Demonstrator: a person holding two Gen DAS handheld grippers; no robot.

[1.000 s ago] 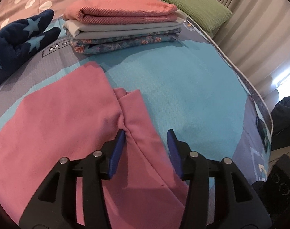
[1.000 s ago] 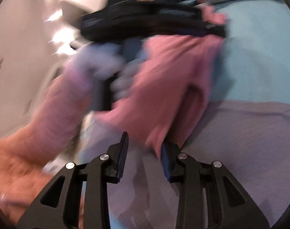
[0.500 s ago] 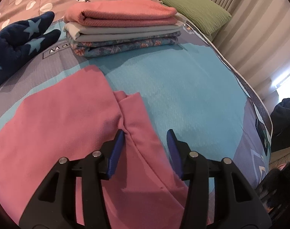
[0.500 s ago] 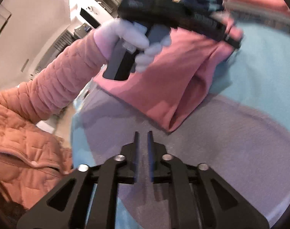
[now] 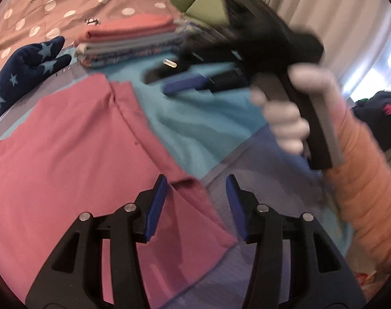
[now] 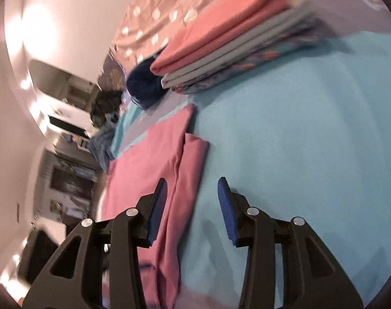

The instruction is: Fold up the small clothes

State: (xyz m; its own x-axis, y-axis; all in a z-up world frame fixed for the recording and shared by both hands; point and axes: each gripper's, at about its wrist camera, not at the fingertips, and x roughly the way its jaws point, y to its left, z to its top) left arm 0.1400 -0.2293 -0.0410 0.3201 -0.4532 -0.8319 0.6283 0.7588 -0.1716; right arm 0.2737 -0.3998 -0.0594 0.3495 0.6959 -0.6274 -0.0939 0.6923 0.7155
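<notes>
Since a second ago the right gripper (image 6: 193, 203) has let go of the pink garment (image 6: 154, 170); both claws, left gripper (image 5: 195, 200) too, are opening, empty, above its edge; no legible writing.

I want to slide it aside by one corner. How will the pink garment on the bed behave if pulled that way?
The pink garment looks thin and limp, with a folded-over flap lying soft, so a pulled corner would probably stretch and drag unevenly. It likely weighs little. On the textured bedspread it may bunch rather than glide.

One pink garment (image 5: 74, 154) lies spread out; one stack of folded clothes (image 5: 128, 41), upper centre; two green pillows (image 5: 208, 10); one star-patterned navy cushion (image 5: 23, 74).
</notes>
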